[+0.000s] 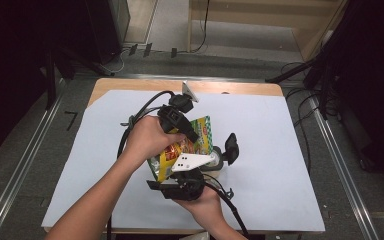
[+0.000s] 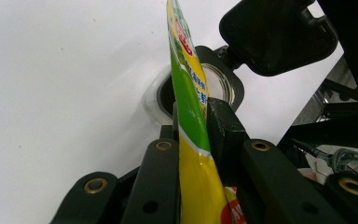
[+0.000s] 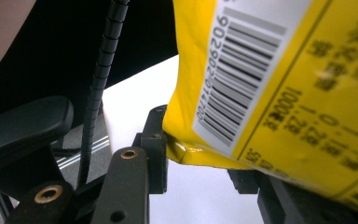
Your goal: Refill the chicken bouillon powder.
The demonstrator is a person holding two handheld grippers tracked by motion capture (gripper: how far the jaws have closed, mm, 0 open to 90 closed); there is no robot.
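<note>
Desk (image 1: 105, 85): wooden top, its bare edge showing along the far side, centre of the frame.
Cover (image 1: 280, 165): a large white sheet lies flat over nearly the whole desk, reaching the near edge.
Jar (image 1: 219, 157): a clear jar with a black hinged lid flipped open stands on the sheet, just right of the frame's centre.
Sheet surface: plain, with a few faint specks in the left gripper view.
Floor (image 1: 25, 150): grey, with metal rails either side of the desk.
</note>
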